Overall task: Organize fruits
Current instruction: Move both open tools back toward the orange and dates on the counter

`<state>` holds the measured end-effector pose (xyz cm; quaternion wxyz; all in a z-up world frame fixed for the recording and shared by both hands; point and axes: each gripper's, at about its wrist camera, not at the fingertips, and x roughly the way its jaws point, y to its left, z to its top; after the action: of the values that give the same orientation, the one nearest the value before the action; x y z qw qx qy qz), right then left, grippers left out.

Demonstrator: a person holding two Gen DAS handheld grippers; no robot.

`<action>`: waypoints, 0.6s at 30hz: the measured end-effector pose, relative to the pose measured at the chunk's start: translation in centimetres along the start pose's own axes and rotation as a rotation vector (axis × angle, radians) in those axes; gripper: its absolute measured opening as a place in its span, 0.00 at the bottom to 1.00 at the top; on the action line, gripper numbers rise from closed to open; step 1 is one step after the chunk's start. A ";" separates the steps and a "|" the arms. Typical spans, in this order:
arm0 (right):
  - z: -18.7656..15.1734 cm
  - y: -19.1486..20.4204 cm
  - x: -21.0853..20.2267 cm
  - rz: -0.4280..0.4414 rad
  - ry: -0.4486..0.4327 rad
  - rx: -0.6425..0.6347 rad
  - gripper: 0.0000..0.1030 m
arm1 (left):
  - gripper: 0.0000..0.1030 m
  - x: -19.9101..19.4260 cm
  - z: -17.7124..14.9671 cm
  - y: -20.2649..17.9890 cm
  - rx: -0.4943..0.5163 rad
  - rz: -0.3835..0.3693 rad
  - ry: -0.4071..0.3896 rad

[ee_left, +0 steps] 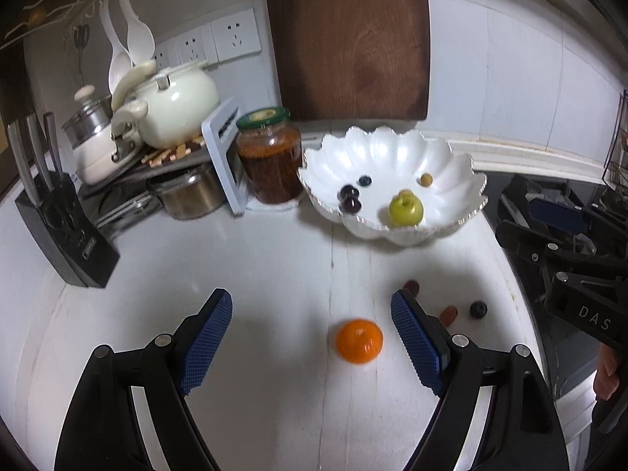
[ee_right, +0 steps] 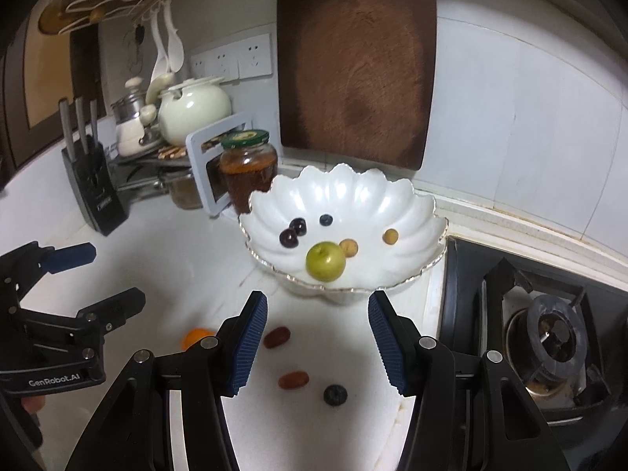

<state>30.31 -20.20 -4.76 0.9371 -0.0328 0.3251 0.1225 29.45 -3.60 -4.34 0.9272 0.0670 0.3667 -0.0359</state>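
A white scalloped bowl point(ee_left: 451, 165) point(ee_right: 416, 212) holds a green apple point(ee_left: 406, 209) point(ee_right: 325, 261), two dark cherries point(ee_left: 349, 198) point(ee_right: 293, 232), a blueberry point(ee_left: 365, 181) point(ee_right: 325, 219) and two small yellow fruits point(ee_right: 390, 236). On the white counter lie an orange point(ee_left: 359, 340) point(ee_right: 196, 336), two red dates point(ee_right: 276, 336) point(ee_right: 293, 380) and a blueberry point(ee_left: 478, 309) point(ee_right: 335, 395). My left gripper point(ee_left: 310, 333) is open, with the orange between its fingers, nearer the right one. My right gripper point(ee_right: 318, 337) is open above the dates and the blueberry.
A jar with a green lid point(ee_left: 271, 157) point(ee_right: 247, 168) stands left of the bowl. A dark cutting board point(ee_left: 349, 39) leans on the wall. A knife block point(ee_left: 62, 227), pots and a kettle point(ee_left: 176, 106) crowd the left. A gas stove point(ee_right: 549, 333) lies right.
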 end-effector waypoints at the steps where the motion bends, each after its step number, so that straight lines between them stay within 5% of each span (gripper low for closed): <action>1: -0.2 0.1 0.0 0.001 0.003 -0.004 0.54 | 0.81 0.0 -0.3 -0.1 0.000 -0.002 0.005; 18: -3.6 1.2 0.5 0.064 0.093 -0.047 0.53 | 0.81 -0.1 -3.3 -1.1 0.019 -0.024 -0.010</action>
<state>28.16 -19.45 -7.87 0.9157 -0.0503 0.3660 0.1583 27.05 -4.21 -6.76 0.9279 0.0713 0.3623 -0.0508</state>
